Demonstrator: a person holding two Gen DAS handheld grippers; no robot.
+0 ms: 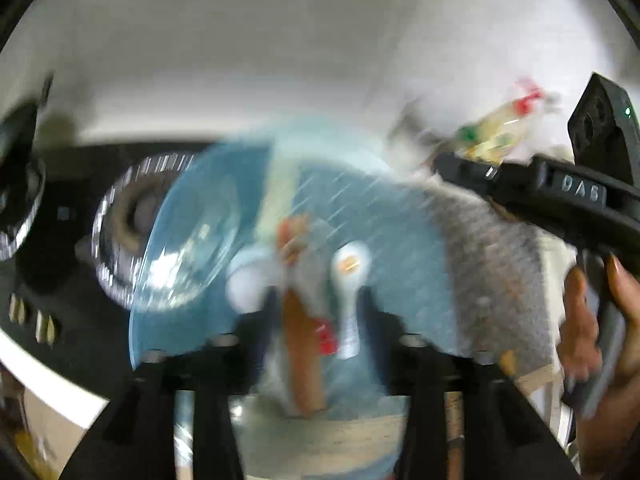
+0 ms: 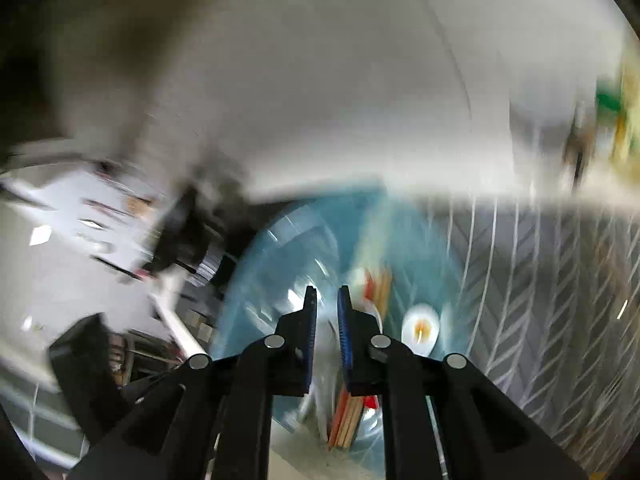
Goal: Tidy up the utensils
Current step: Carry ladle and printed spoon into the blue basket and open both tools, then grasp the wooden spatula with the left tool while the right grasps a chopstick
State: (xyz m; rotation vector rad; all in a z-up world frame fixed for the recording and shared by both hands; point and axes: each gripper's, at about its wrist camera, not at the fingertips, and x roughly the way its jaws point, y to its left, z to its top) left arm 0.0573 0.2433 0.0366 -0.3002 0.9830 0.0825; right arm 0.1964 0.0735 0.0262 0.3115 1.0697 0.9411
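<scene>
Both views are smeared with blur, so fine detail is lost. Nearest in the left wrist view, the left gripper (image 1: 316,316) stands with its dark fingers spread wide; the wooden chopsticks (image 1: 302,360) and the white spoon (image 1: 350,300) lie in the gap below, and neither finger appears to touch them. In the right wrist view, the right gripper (image 2: 327,312) has its blue-padded jaws only a narrow way apart, with nothing caught between the pads; the chopsticks and a pale utensil show beneath and beyond them.

The utensils lie on a pale blue plate (image 1: 400,240), the spoon just right of the chopsticks, its bowl carrying an orange mark. A clear glass bowl (image 1: 188,256) sits on the left part of the plate. Under the plate, to the right, spreads a grey placemat (image 1: 500,264) with a white herringbone pattern.

At the right edge of the left wrist view, a person's hand (image 1: 600,340) grips the handle of the other black tool. Farther left is a black stovetop (image 1: 64,216). Beyond the mat, far right, stands something red, green and yellow, too blurred to identify, before a white wall (image 1: 280,40).
</scene>
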